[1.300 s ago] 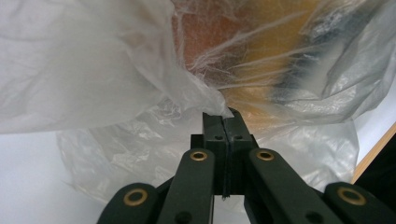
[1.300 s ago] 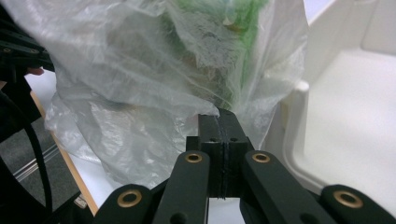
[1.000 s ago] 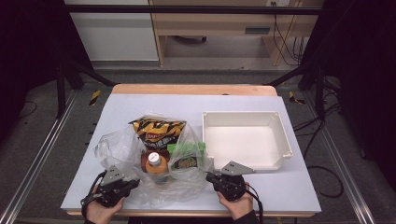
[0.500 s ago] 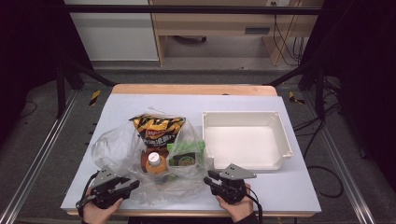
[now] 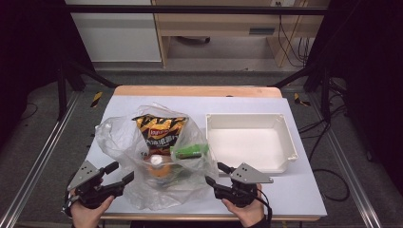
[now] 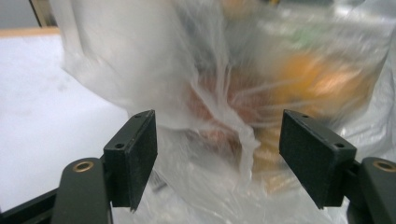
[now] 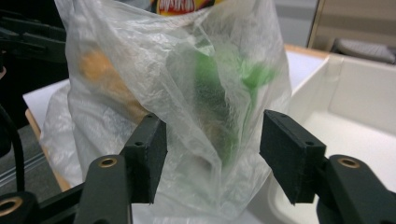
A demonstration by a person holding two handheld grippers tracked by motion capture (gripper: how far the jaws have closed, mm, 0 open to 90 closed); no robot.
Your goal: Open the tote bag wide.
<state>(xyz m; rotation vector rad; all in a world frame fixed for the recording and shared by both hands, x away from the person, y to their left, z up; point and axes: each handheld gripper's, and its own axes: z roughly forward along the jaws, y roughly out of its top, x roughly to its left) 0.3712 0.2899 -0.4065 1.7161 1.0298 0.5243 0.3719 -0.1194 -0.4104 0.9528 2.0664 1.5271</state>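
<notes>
Standing by the table, going left to right:
Left gripper [image 5: 119,174]: its jaws are gaping wide, having just been opening, gripping nothing, just beside the bag.
Plastic bag [image 5: 119,142]: sitting mid-table, holding a chip packet [image 5: 159,130], an orange bottle [image 5: 157,168] and a green packet [image 5: 190,152].
Right gripper [image 5: 216,175]: jaws likewise just been opening, holding nothing.
White tray [image 5: 287,142]: lying just right of the bag.

We see a clear plastic bag [image 5: 157,161] holding a black-and-gold chip packet [image 5: 159,130], green packet [image 5: 190,151], orange bottle [image 5: 159,170]; white tray [image 5: 285,142] right of centre.
</notes>
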